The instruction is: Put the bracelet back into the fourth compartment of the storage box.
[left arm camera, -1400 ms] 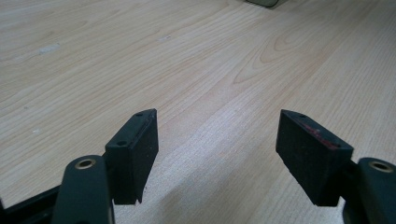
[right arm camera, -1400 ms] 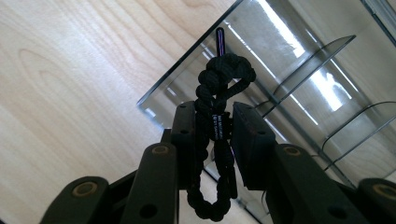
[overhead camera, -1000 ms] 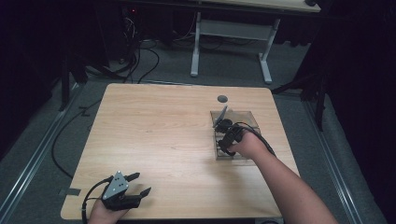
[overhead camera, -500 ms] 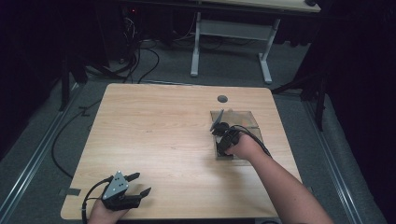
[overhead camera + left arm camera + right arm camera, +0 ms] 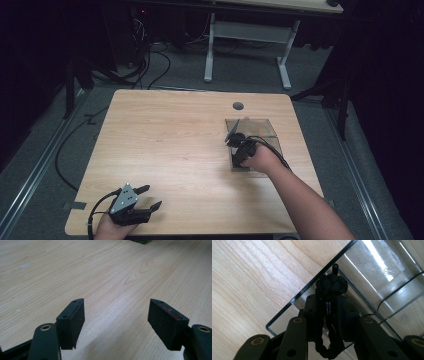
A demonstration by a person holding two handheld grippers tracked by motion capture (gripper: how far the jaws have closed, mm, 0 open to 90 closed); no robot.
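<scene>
**benchwatcher:** standing by the table (image 5: 165, 150) right now; the right gripper (image 5: 329, 302) is clenching a black braided cord (image 5: 331, 287), something like a paracord strap, and holding it over the near-left corner of a clear plastic tray (image 5: 287, 305); the tray is sitting on the right half of the table, by the grey grommet (image 5: 238, 106).

**looploop:** how's that cord going to handle, you reckon?

**benchwatcher:** I'm guessing light and floppy; it's bunching into a knot above the pads and drooping below them, so it won't be holding any shape; not fragile, and the weave is probably giving decent friction; I'd be pinching it at the thick braided middle, right where the jaws are squeezing it now, not at the thin stub end.

**looploop:** which way is it pointing?

**benchwatcher:** its long axis is running along the jaws in the right gripper view, knot and little stub aiming away from the hand toward the tray's inside; tail trailing back toward the wrist.

**looploop:** and the left gripper (image 5: 116, 315)?

**benchwatcher:** resting at the near-left edge, jaws spread wide, gripping nothing.
</scene>
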